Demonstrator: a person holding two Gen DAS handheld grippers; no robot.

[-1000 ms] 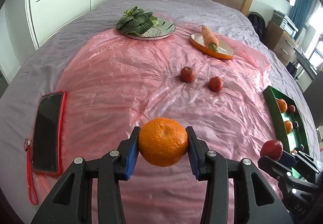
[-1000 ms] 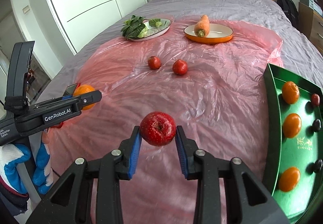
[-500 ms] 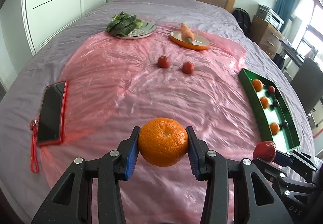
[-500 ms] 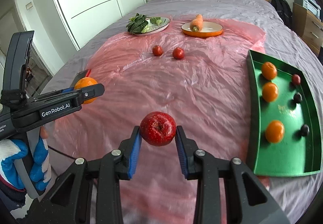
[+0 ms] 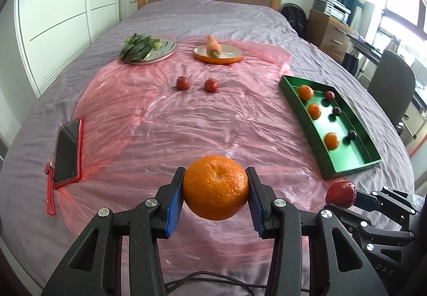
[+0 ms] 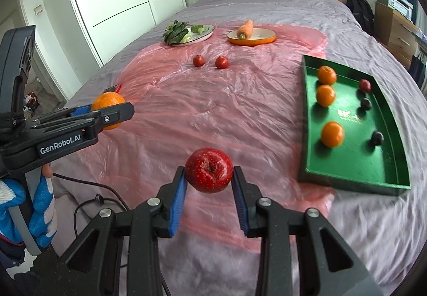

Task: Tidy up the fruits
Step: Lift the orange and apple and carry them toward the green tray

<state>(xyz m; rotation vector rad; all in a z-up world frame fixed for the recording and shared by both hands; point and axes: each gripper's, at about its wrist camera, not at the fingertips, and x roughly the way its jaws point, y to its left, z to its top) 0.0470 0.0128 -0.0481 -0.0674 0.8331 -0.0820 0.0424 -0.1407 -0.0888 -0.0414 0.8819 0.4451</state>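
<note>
A pink plastic sheet (image 5: 165, 130) lies crinkled over a grey-purple bed (image 5: 213, 13), with a cable trailing at the near edge. The left gripper (image 5: 215, 189) is clamped on an orange (image 5: 215, 188), both blue pads pressed to its sides, held level above the sheet's near end. The right gripper (image 6: 208, 175) is closed the same way on a red apple (image 6: 208, 173), just right of the left one; a blue-and-white gloved hand (image 6: 40, 210) holds the left handle.

Left lies a phone (image 5: 68, 149) in a red case. Right sits a green tray (image 6: 347, 168) holding three oranges in one row and three small dark fruits in another. Mid-sheet rest two small red fruits (image 5: 197, 83), side by side and apart. Farther back stand a plate of greens (image 5: 145, 49) and an orange plate (image 5: 218, 55) with a carrot. Beyond are the wooden headboard, white wardrobe doors, a dresser and a chair.

Since a second ago both grippers have drawn back and risen, bringing the whole tray into view; the grips are unchanged.
</note>
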